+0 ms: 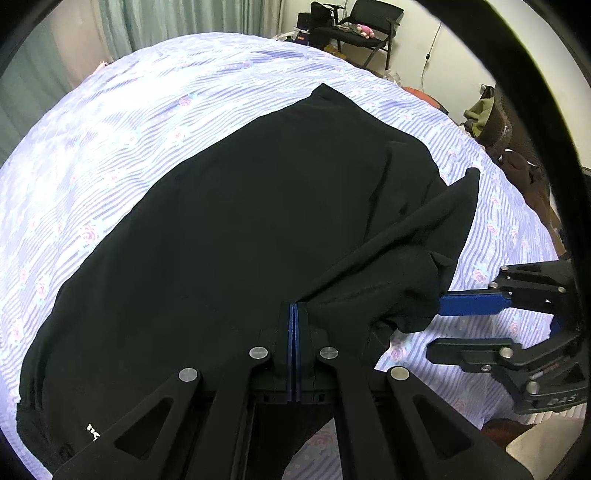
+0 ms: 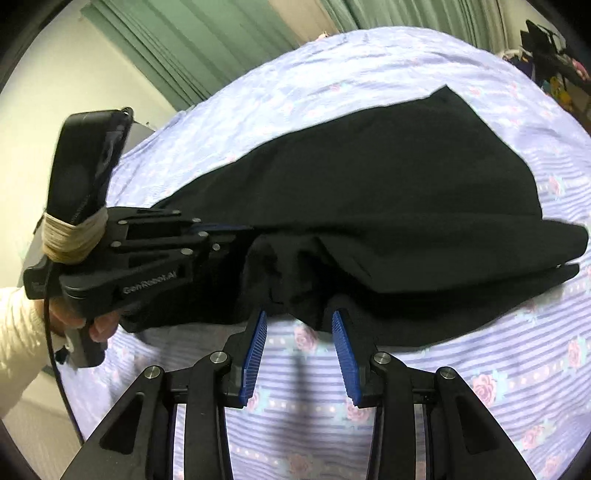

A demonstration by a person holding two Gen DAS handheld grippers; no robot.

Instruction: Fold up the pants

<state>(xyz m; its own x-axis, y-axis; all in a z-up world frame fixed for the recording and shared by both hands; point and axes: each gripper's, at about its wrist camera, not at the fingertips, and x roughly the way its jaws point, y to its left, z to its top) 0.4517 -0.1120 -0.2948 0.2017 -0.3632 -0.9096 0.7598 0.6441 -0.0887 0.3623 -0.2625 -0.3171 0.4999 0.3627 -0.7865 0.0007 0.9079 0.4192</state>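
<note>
Black pants [image 1: 236, 229] lie spread on a bed, partly folded over. My left gripper [image 1: 294, 308] is shut on a bunched edge of the pants and lifts a fold of cloth. In the right wrist view the left gripper [image 2: 236, 230] shows at the left, its fingers buried in the pants [image 2: 388, 192]. My right gripper [image 2: 299, 317] is open, its blue pads either side of a hanging bit of cloth, not closed on it. It also shows in the left wrist view [image 1: 443, 325] at the right, jaws apart beside the pants' edge.
The bed has a lilac striped sheet with pink roses [image 1: 129, 147]. Green curtains [image 2: 221, 44] hang behind it. A black chair with clutter [image 1: 362, 29] and a pile of clothes [image 1: 487, 114] stand past the bed's far side.
</note>
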